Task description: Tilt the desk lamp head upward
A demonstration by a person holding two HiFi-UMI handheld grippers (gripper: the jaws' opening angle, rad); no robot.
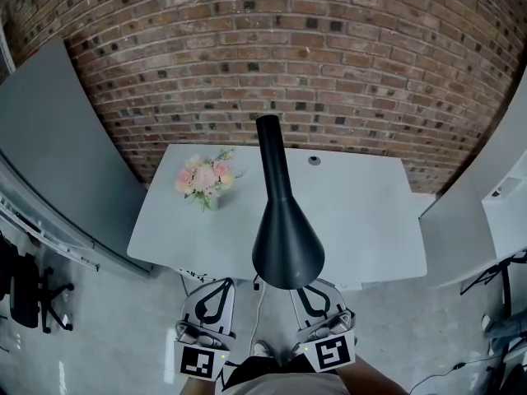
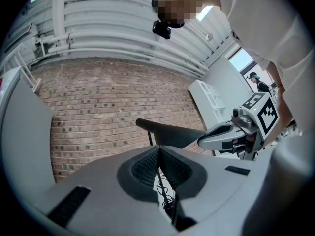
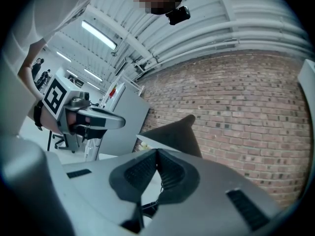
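A black desk lamp stands on the white table (image 1: 362, 220). Its cone-shaped head (image 1: 286, 245) hangs over the table's near edge, and its slim neck (image 1: 270, 146) runs back toward the brick wall. In the head view both grippers are below the table's near edge, under the lamp head. My left gripper (image 1: 222, 286) is to the left, my right gripper (image 1: 300, 293) just beneath the cone's rim. Both are shut with nothing between the pads. The left gripper view has the lamp head (image 2: 170, 134) ahead beyond the shut jaws. In the right gripper view the lamp head (image 3: 179, 134) is also ahead, untouched.
A small bouquet of pink and white flowers (image 1: 204, 179) stands on the table's left part. A white cable (image 1: 262, 303) hangs down between the grippers. Grey partition panels (image 1: 49, 146) flank the table, and a brick wall (image 1: 329, 56) closes the back.
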